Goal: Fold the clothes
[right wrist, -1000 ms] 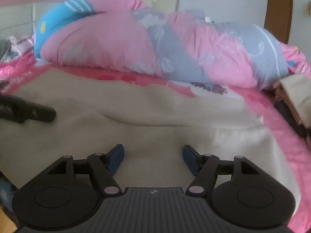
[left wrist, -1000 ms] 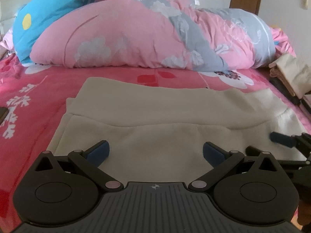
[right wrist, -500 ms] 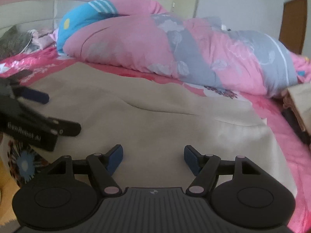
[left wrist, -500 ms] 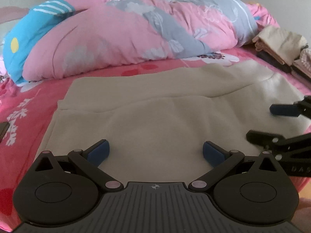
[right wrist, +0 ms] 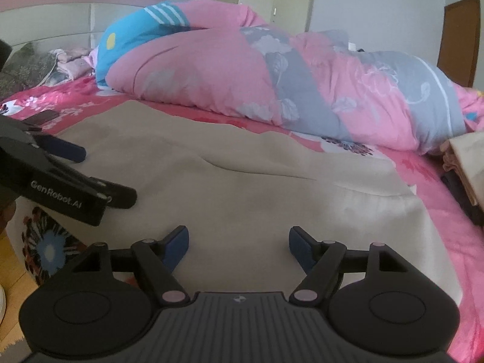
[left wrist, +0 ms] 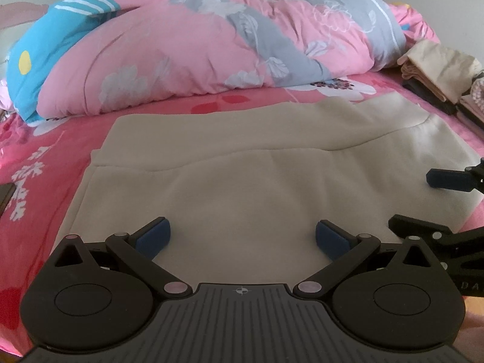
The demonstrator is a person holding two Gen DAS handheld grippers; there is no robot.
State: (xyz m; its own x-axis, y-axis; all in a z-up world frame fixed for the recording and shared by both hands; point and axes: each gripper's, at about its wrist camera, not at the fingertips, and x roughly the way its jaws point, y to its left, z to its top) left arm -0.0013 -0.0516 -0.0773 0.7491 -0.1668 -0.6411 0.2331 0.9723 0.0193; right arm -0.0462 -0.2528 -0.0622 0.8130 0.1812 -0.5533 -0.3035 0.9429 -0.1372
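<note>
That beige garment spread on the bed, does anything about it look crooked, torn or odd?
Nothing stands out. The beige garment lies flat on the bed sheet, with one gentle fold line across it. Both grippers, left and right, are open above it.

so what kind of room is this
Most likely a bedroom in a home. A beige garment lies spread on a bed with a pink floral sheet, a rolled pink and grey quilt lies behind it, and a headboard stands at one end.
</note>
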